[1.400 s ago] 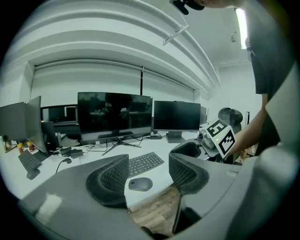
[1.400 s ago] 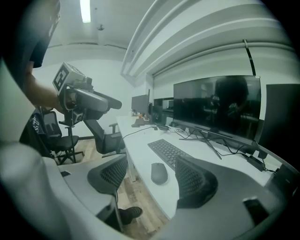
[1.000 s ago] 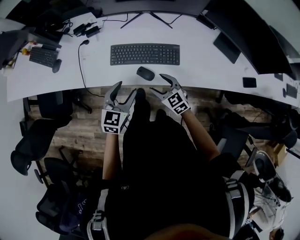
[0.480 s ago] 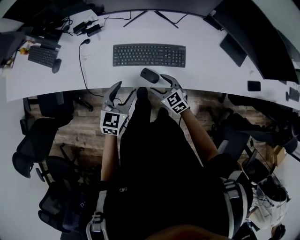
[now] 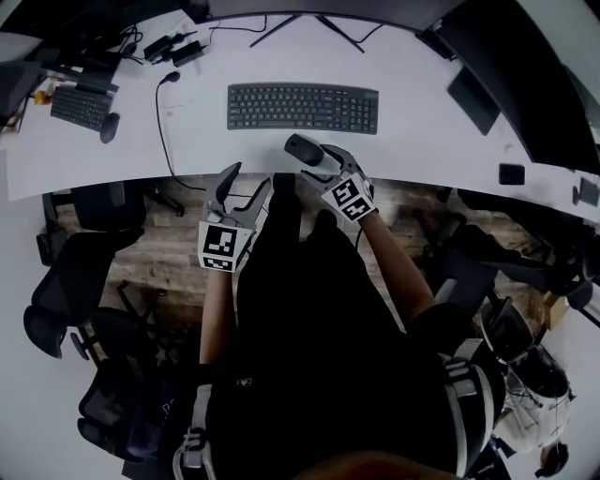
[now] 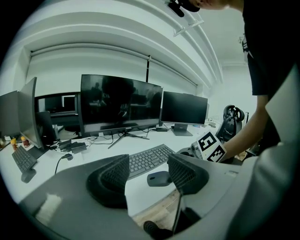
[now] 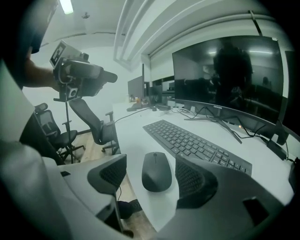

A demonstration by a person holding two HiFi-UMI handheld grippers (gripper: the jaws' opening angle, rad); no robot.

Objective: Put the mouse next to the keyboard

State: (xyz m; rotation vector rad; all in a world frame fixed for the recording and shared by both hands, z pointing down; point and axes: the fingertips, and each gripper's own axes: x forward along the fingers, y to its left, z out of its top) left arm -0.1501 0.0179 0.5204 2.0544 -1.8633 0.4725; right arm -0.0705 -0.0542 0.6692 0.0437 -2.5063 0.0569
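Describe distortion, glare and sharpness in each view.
Head view: fisheye bows the desk edge into a curve. Left gripper view: black vignette corners, and the monitor shows faint reflections. Right gripper view: the mouse is sharp, and the ceiling light glares at top left.

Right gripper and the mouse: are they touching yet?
Apart. In its own view, the right gripper has its jaws open around the mouse, with bare desk showing on both sides.

A white desk [image 5: 422, 103] is seen across the frame's top. A black keyboard [image 5: 302, 108] is laid on it, with a mouse [image 5: 302, 148] just below.
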